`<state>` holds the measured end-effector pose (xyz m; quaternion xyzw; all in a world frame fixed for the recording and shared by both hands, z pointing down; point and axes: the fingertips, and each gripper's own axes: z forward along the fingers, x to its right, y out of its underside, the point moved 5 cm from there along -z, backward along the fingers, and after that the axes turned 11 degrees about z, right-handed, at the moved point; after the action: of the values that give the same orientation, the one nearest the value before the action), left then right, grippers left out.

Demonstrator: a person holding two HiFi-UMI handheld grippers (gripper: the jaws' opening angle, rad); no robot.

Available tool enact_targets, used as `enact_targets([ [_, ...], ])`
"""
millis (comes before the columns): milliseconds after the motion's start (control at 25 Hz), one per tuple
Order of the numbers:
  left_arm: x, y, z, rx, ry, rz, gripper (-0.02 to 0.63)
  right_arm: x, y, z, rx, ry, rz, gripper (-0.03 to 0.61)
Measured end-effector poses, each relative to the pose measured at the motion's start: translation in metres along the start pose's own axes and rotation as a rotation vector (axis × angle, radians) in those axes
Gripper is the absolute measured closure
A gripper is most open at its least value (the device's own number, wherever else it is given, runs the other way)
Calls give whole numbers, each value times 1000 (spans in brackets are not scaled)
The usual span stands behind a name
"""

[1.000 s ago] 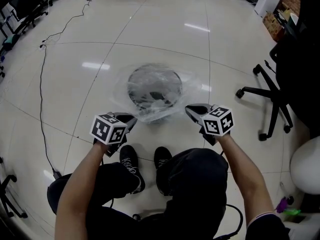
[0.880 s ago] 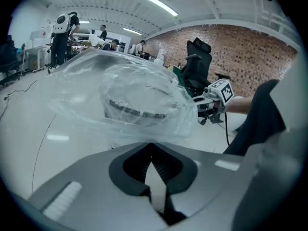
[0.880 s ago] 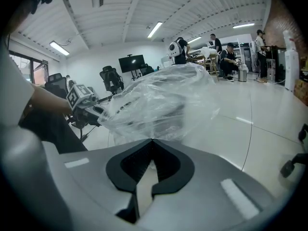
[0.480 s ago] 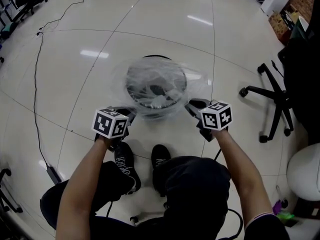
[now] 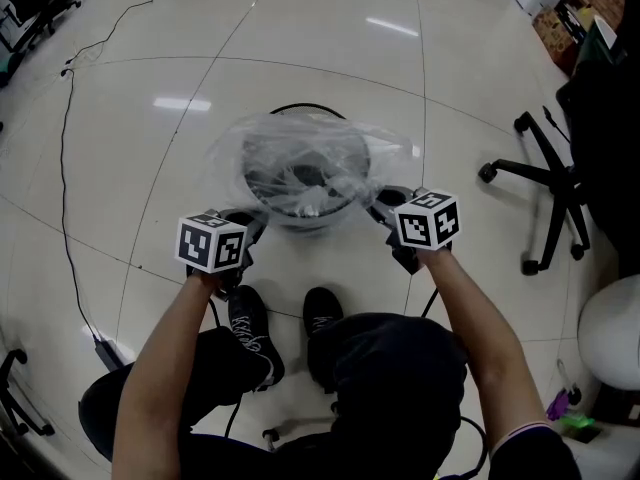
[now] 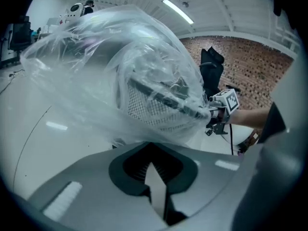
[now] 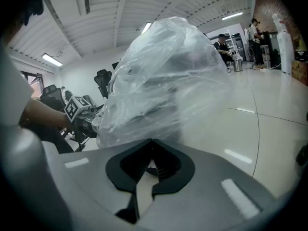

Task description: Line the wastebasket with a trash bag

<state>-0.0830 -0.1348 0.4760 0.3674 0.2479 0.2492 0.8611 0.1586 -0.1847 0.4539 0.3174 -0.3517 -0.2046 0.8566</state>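
Pinching opposite edges of the clear trash bag (image 5: 300,158), the left gripper (image 5: 250,224) and right gripper (image 5: 380,209) hold their jaws closed on its film, draped over the black mesh wastebasket (image 5: 305,107) on the floor.

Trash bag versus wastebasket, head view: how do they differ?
The trash bag is clear, crinkled film; the wastebasket is dark, rigid mesh. The trash bag spreads wider than the wastebasket's rim. The left gripper and right gripper pinch the trash bag; no gripper holds the wastebasket. Both sit between the grippers.
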Motion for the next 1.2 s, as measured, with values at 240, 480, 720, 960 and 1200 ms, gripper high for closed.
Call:
enact_targets([
  [240,5,10,-17,-32,-53,22,566,-1,8,-15,-6,32,4,510],
  [480,11,20,-47,-55,-150,41,518,-6,14,-41,-11,74,-5,479],
  [720,16,17,-89,-21,-257,71,598,-8,15,-74,-2,139,-4,483],
  [960,16,-17,-131,96,-347,120,601,-26,-11,-104,77,165,-28,528],
  [1200,5,-52,-135,151,-364,137,601,-55,-64,-98,143,165,-94,505],
])
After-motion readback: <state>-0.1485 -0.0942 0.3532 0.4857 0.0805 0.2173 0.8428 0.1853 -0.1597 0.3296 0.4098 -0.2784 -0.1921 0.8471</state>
